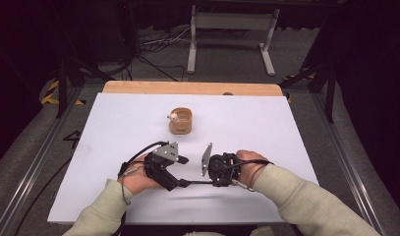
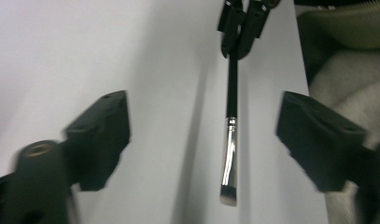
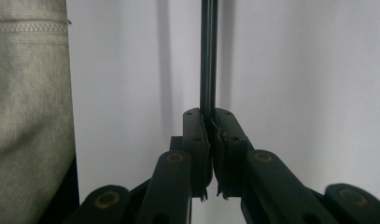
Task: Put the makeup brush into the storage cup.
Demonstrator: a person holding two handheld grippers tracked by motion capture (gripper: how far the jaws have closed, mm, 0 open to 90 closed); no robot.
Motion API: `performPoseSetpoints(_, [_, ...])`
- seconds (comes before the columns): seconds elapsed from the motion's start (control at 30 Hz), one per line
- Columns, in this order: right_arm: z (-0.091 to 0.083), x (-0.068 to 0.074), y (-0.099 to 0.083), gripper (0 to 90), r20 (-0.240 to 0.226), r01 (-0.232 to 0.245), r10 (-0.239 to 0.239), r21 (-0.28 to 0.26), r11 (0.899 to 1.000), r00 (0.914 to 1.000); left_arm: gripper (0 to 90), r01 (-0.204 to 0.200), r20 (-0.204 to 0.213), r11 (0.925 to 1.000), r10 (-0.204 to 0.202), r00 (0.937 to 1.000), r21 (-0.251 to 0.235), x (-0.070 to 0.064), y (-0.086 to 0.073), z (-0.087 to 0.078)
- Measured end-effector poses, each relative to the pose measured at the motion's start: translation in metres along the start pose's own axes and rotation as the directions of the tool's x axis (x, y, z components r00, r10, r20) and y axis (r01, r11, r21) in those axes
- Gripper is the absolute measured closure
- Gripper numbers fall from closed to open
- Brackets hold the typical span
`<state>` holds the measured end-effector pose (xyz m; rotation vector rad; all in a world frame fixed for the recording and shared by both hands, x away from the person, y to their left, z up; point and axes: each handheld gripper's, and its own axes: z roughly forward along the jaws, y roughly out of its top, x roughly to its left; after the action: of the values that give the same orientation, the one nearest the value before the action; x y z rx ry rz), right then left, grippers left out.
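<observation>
Left gripper view shows the right tongs [image 2: 237, 44] clenched on the brush [image 2: 229, 154], whose bristles lie between the released left tongs [image 2: 204, 140].

From the high view we look forward and down from above the near edge of the white rectangular tabletop [image 1: 138, 118], far enough off to take in all four edges and the floor beyond. The left gripper view sits close above the surface and looks along its own black left claw [image 2: 204, 140] toward the black right claw [image 2: 240, 28], which meets it head-on. The right gripper view sits closer still, facing back along the thin black-handled brush with a silver ferrule [image 3: 208, 56]. We see that brush in both gripper views, and in the high view near the near edge [image 1: 196, 182].
</observation>
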<state>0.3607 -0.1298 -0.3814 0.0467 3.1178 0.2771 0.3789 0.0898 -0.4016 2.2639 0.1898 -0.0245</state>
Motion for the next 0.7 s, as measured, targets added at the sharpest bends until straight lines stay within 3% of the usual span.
performPoseSetpoints(0.17, [-0.005,-0.002,-0.012,84.7,0.017,-0.018,0.02,-0.077,0.997,0.9997,7.9,0.04,-0.008,0.9958,-0.041,0.9991,-0.082,0.005,-0.005,-0.008])
performPoseSetpoints(0.23, [-0.006,-0.002,-0.014,84.7,0.02,-0.024,0.026,-0.089,0.996,0.9995,6.5,0.041,-0.011,0.9946,-0.043,0.999,-0.095,0.005,-0.006,-0.01])
performPoseSetpoints(0.37, [-0.012,-0.002,-0.024,84.7,0.039,-0.03,0.038,-0.18,0.983,0.9985,5.4,0.027,-0.012,0.9903,-0.029,0.9995,-0.136,0.005,-0.008,-0.015])
performPoseSetpoints(0.4, [-0.012,-0.002,-0.024,84.7,0.039,-0.03,0.038,-0.18,0.983,0.9985,5.4,0.024,-0.016,0.989,-0.027,0.9995,-0.146,0.005,-0.009,-0.016])
performPoseSetpoints(0.57, [-0.018,-0.002,-0.033,84.7,0.077,-0.015,0.039,-0.295,0.955,0.9962,4.4,0.028,-0.021,0.9816,-0.032,0.9993,-0.189,0.007,-0.013,-0.02])
performPoseSetpoints(0.7, [-0.024,0.0,-0.037,84.7,0.092,-0.016,0.056,-0.387,0.922,0.9942,3.9,0.033,-0.024,0.9744,-0.04,0.9989,-0.222,0.008,-0.015,-0.024])
